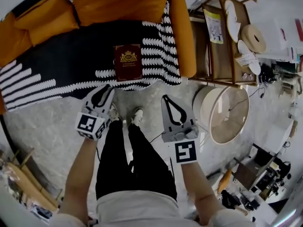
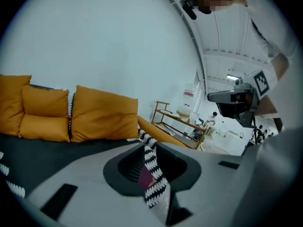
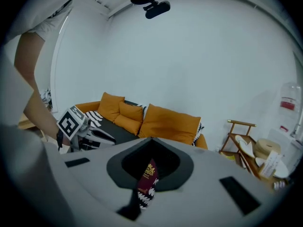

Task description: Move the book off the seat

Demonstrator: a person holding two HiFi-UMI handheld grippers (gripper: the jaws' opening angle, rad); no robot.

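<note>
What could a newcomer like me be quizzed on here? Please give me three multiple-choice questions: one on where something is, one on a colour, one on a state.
1. Where does the dark red hardcover book with the gold crest lie?
A. on a wooden shelf
B. on the black-and-white patterned sofa seat
C. on the floor

2. What colour are the plump fabric back cushions?
A. orange
B. green
C. blue

3. What is the book's state?
A. lifted in the air
B. closed and flat, touched by neither the left gripper nor the right gripper
C. standing open

Answers:
1 B: the head view shows it on the patterned seat cover.
2 A: every view shows them orange.
3 B: its cover is shut, and both grippers hang over the floor, short of the sofa.
</note>
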